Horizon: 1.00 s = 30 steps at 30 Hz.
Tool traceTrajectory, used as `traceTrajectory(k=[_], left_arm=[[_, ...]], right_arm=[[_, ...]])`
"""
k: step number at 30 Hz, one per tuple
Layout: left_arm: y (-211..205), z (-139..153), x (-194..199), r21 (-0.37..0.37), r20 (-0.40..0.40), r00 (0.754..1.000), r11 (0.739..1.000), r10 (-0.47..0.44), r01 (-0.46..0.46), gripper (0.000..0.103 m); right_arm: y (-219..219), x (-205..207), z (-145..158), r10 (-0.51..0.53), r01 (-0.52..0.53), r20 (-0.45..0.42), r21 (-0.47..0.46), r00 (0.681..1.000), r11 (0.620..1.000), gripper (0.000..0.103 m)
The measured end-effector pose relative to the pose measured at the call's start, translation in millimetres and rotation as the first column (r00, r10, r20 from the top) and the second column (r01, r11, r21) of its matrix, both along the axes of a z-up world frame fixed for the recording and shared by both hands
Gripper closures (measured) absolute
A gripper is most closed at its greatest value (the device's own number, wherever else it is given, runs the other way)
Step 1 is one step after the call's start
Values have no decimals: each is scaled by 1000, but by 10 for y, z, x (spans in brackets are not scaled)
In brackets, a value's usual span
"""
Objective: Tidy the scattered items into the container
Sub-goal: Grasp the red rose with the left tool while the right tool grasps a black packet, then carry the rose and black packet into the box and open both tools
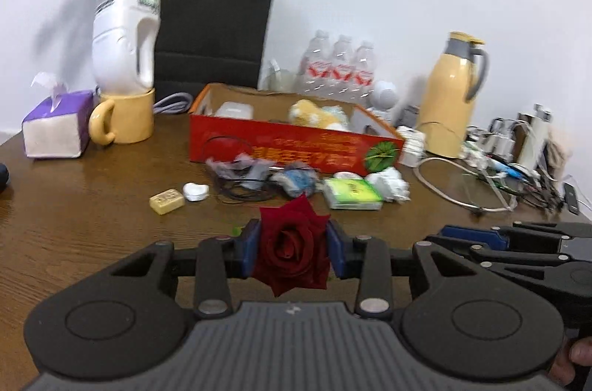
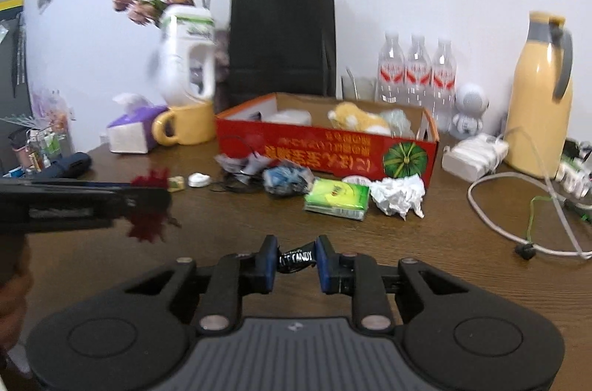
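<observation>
My left gripper (image 1: 292,248) is shut on a dark red rose (image 1: 291,245) and holds it above the table. In the right wrist view it shows at the left (image 2: 148,202) with the rose (image 2: 150,206). My right gripper (image 2: 296,259) is shut on a black candy wrapper (image 2: 296,258); it shows in the left wrist view (image 1: 481,237) at the right. The red cardboard box (image 1: 296,147) (image 2: 325,150) stands ahead, holding a plush toy (image 2: 357,119) and other items. In front of it lie a green tissue pack (image 2: 337,198), crumpled paper (image 2: 397,195), a blue wrapper (image 2: 285,178), a black cord (image 2: 236,185), a white heart-shaped piece (image 1: 195,192) and a yellow block (image 1: 166,201).
Behind the box stand a black paper bag (image 2: 281,43), a white jug with dried flowers (image 2: 185,58) in a yellow mug (image 2: 185,128), a tissue box (image 2: 129,132), water bottles (image 2: 416,69) and a yellow thermos (image 2: 540,102). Cables (image 2: 518,213) lie at the right.
</observation>
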<state>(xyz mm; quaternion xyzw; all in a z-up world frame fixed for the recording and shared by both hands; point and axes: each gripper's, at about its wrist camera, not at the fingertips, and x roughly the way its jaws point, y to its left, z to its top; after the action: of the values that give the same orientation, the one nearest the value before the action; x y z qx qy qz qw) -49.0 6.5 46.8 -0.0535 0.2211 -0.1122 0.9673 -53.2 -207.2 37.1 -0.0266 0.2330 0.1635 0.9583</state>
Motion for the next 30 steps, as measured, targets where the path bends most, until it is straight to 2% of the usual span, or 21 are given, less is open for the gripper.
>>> traceTrajectory(k=[4, 9, 14, 18, 23, 26, 28, 30], left_arm=[[-61, 70, -134, 9, 21, 1000, 1000, -12, 12, 64], [-76, 213, -97, 47, 83, 996, 999, -26, 22, 64], [-6, 465, 381, 88, 149, 988, 996, -40, 27, 64], [9, 615, 1006, 125, 189, 980, 992, -56, 33, 64], [15, 731, 1918, 57, 83, 996, 998, -30, 25, 64], [-98, 741, 2404, 77, 36, 999, 997, -26, 23, 64], [-164, 721, 2721, 90, -25, 1000, 996, -16, 18, 64], [-206, 656, 3100, 73, -121, 993, 997, -16, 25, 63]], right_arm=[[-40, -259, 60, -4, 4, 43, 13, 999, 1000, 82], [-124, -277, 131, -12, 10, 43, 46, 999, 999, 82], [-122, 41, 318, -2, -1, 86, 32, 996, 999, 82], [-181, 532, 534, 2, -5, 122, 20, 993, 1000, 82], [-293, 1236, 750, -20, 20, 119, 8, 993, 1000, 81], [-360, 1736, 855, -49, 49, 80, 6, 996, 999, 81], [-396, 2094, 899, -65, 65, 31, 1, 997, 998, 81], [-422, 2515, 893, -77, 76, -63, -14, 995, 997, 81]])
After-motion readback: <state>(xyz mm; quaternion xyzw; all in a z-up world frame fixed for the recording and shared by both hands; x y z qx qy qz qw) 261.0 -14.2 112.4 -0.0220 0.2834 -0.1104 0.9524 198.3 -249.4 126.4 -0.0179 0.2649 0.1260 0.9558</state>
